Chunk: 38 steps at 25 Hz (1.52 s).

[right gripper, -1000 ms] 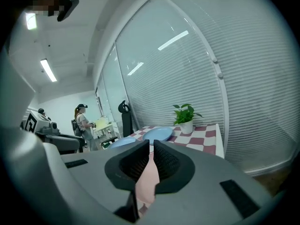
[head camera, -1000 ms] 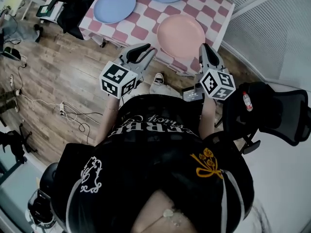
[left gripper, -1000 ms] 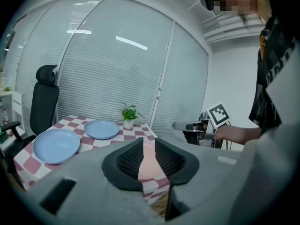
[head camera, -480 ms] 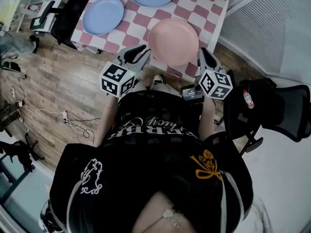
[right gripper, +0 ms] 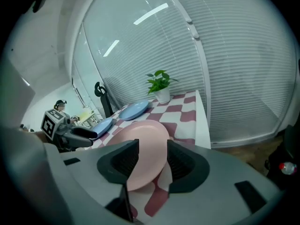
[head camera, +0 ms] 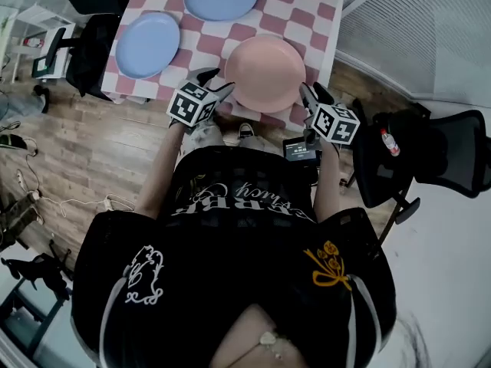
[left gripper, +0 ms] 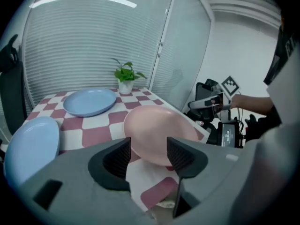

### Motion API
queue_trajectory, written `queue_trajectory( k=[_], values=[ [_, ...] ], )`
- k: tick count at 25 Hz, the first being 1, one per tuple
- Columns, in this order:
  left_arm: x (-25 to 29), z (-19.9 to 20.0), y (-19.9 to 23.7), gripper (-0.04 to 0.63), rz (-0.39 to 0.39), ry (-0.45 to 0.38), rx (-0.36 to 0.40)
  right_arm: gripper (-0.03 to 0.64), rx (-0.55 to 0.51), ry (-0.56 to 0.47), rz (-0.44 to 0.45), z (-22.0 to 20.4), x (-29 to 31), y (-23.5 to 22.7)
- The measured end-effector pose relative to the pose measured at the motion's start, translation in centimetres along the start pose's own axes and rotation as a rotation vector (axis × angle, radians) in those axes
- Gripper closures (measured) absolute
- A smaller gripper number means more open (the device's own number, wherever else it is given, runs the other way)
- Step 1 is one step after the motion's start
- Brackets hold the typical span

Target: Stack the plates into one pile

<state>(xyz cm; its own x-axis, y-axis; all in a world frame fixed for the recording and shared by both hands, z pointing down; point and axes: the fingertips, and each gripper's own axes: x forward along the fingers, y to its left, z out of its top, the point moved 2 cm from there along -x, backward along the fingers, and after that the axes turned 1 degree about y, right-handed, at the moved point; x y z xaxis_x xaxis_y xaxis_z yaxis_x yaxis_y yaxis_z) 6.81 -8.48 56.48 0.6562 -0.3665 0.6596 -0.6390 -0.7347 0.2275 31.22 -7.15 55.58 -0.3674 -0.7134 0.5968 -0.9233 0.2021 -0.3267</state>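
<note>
Pink plate (head camera: 265, 71) btwn L gripper (head camera: 216, 81) & R gripper (head camera: 312, 92), both jaws just opened wide, nothing inside.

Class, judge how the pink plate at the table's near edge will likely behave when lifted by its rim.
Probably stiff: the pink plate holds an even round shape. Possibly slippery: its surface looks smooth and its rim thin. Gripped at one edge it may tip, being wide and shallow.
</note>
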Motion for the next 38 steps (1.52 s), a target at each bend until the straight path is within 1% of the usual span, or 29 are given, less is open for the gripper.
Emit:
queue_trajectory(
  k=[2,4,8,12,15,17,19,22,27,32,35,38],
  values=[
    [1.6,-1.3,1.0,0.354,-0.020,0.064,-0.011,0.458,0.029,0.036,-0.014,-1.0,0.8,-0.6],
    [2.7,-2.2,1.9,0.353,-0.039,0.111,-0.020,0.454,0.038,0.071,-0.045,-1.7,1.8,-1.3],
    [4.3,-3.4,2.6,0.353,-0.080,0.170,-0.018,0.449,0.067,0.135,-0.098,-3.2,3.7,-2.4],
    [5.3,-3.5,2.8,0.353,-0.126,0.182,-0.039,0.449,0.104,0.218,-0.133,-5.0,4.4,-3.0],
    [5.9,-3.5,2.5,0.354,-0.170,0.175,-0.064,0.457,0.137,0.265,-0.097,-5.9,4.8,-2.5],
    [6.2,-3.6,2.1,0.356,-0.197,0.171,-0.059,0.530,0.147,0.282,-0.093,-6.1,5.0,-2.2],
    [6.2,-3.6,2.2,0.356,-0.208,0.171,-0.054,0.537,0.161,0.289,-0.117,-6.1,5.0,-2.1],
    [5.8,-3.3,2.6,0.357,-0.212,0.160,-0.048,0.549,0.220,0.257,-0.124,-5.2,4.8,-1.7],
    [4.1,-0.8,4.9,0.365,-0.193,0.084,-0.040,0.560,0.277,0.169,-0.120,-1.9,5.4,0.0],
    [1.8,2.4,8.8,0.371,-0.141,0.005,-0.026,0.566,0.330,0.120,-0.086,1.6,7.7,2.3],
    [0.4,4.3,11.8,0.374,-0.110,-0.041,-0.021,0.566,0.337,0.092,-0.061,3.9,9.8,3.9],
    [-0.5,5.8,14.8,0.377,-0.080,-0.060,-0.004,0.568,0.346,0.073,-0.056,5.7,12.0,5.4]
  ],
)
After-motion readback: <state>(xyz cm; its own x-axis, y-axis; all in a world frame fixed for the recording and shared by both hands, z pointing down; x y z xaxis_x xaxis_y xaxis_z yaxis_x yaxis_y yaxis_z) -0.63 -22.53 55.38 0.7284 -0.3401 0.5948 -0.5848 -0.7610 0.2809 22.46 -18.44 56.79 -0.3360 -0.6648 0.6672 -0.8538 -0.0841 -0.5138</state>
